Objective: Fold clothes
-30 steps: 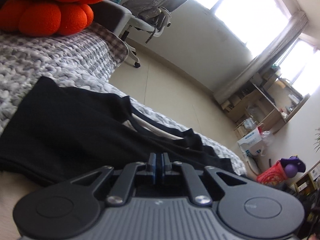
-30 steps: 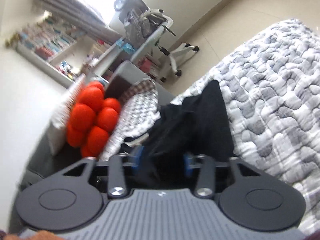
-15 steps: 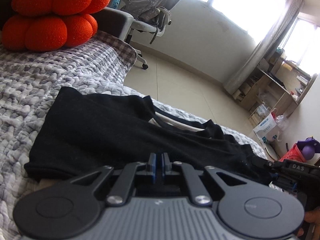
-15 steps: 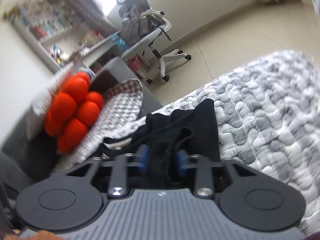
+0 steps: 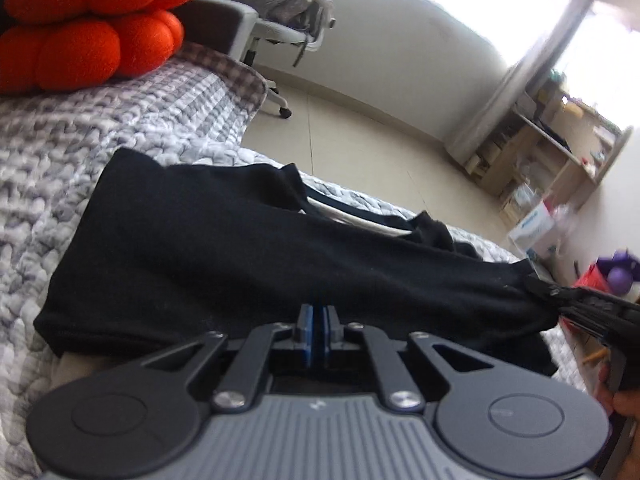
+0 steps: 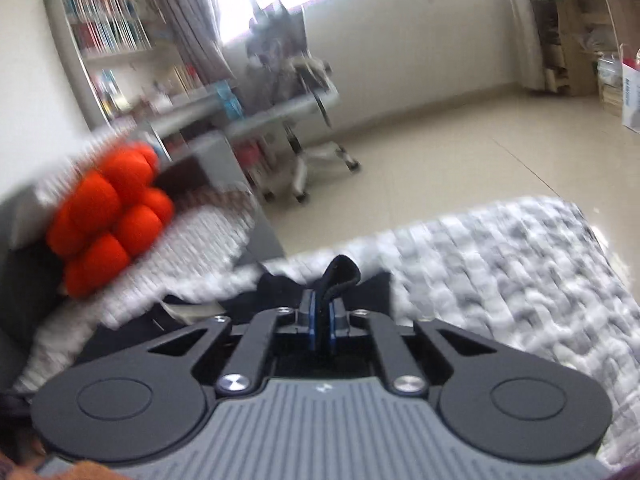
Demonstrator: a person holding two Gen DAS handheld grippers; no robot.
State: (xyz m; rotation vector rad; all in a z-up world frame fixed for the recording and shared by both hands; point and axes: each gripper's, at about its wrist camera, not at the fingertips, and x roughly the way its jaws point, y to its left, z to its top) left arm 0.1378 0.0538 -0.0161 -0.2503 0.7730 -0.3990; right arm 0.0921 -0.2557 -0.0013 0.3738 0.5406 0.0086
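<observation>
Lying across the grey-and-white quilted bed cover (image 5: 120, 128), the black fabric garment (image 5: 224, 248) is stretched between both tools. Left hand-held gripper (image 5: 319, 320): blue pads pressed together at the garment's near edge, apparently pinching it. Right hand-held gripper (image 6: 322, 316): clamped on a raised fold of the garment. An orange knotted cushion (image 5: 88, 28) sits at the head of the bed.

Left tool (image 5: 319, 322) pressed closed, blue pads together, low against black garment (image 5: 240, 248). Right tool (image 6: 322, 316) clamped on a fold of the same cloth, seen at far right from the left wrist, a hand (image 5: 622, 402) gripping its handle.
</observation>
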